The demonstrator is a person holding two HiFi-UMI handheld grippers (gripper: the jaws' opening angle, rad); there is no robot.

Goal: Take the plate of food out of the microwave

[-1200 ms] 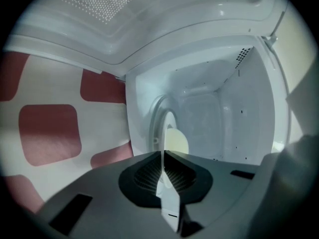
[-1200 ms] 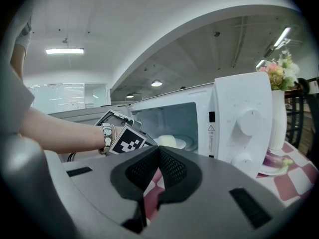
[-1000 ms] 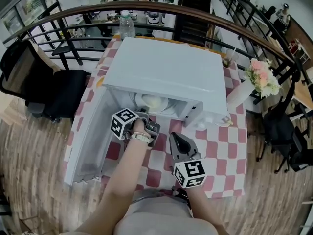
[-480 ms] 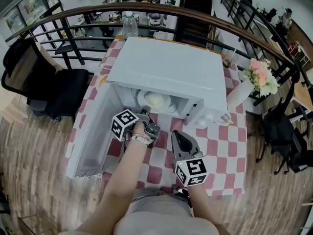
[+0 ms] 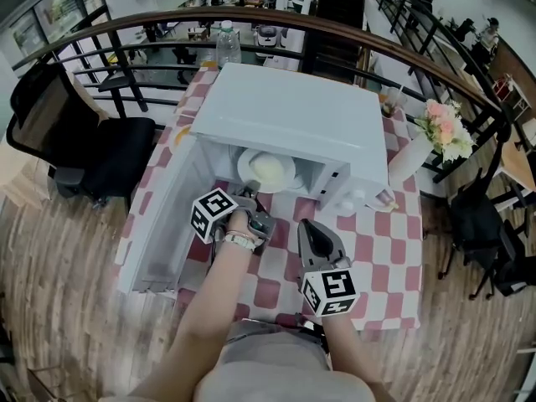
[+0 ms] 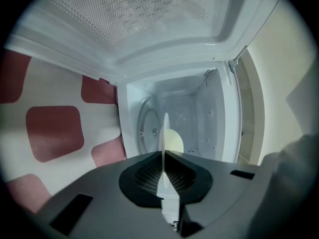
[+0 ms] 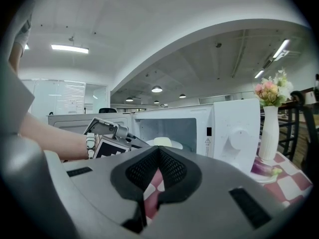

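The plate (image 5: 266, 170) lies flat, face up, at the mouth of the open microwave (image 5: 293, 115). A pale mound of food (image 5: 270, 171) sits on it. The plate is round, so we can name no long axis; its near rim points out of the cavity towards us.

The left gripper (image 5: 251, 198) has its jaws clamped on that near rim. In its own view the plate (image 6: 165, 133) shows edge-on as a thin line running from the pinched jaws into the cavity, with the food (image 6: 175, 140) on one side and the turntable (image 6: 145, 129) on the other. We cannot tell whether the plate rests on the turntable.

The right gripper (image 5: 306, 226) hovers over the checked tablecloth (image 5: 368, 241), jaws together and empty.

From above, the microwave's roof cuts off the plate's far edge and the left gripper covers the gripped rim. We cannot make out what the food is.
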